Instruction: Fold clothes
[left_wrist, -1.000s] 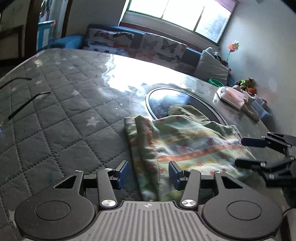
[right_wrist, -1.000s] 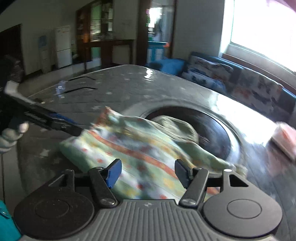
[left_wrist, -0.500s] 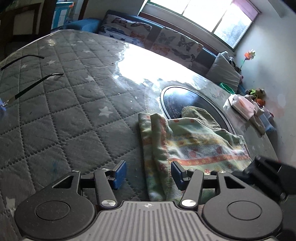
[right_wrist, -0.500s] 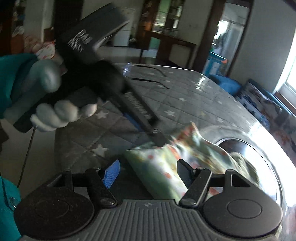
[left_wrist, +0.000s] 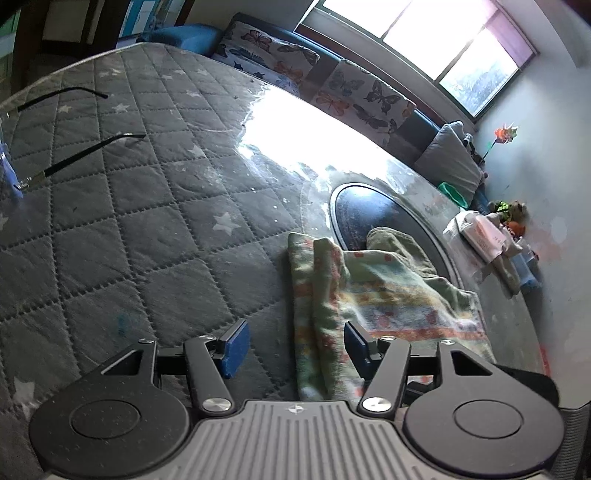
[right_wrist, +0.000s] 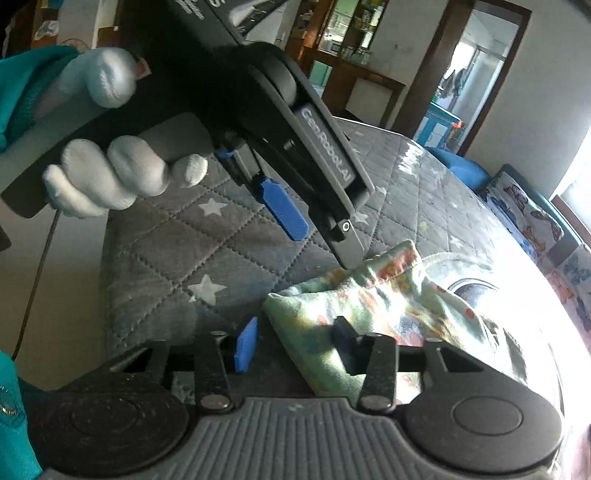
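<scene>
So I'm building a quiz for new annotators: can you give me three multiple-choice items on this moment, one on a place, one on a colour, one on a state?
1. Where does the floral pastel garment lie?
A. On the sofa
B. On the grey quilted star-print cover, reaching over the dark round inset
C. On the floor

2. What colour are the pads of the left gripper?
A. Red
B. Blue
C. Yellow

3. How does the garment's near edge stand to the right gripper?
A. Between its fingers
B. Far beyond them
C. Out of sight

Answers: 1 B, the cloth spans cover and inset in the left wrist view. 2 B, the pad faces show blue. 3 A, the cloth corner sits between the closing fingers in the right wrist view.
</scene>
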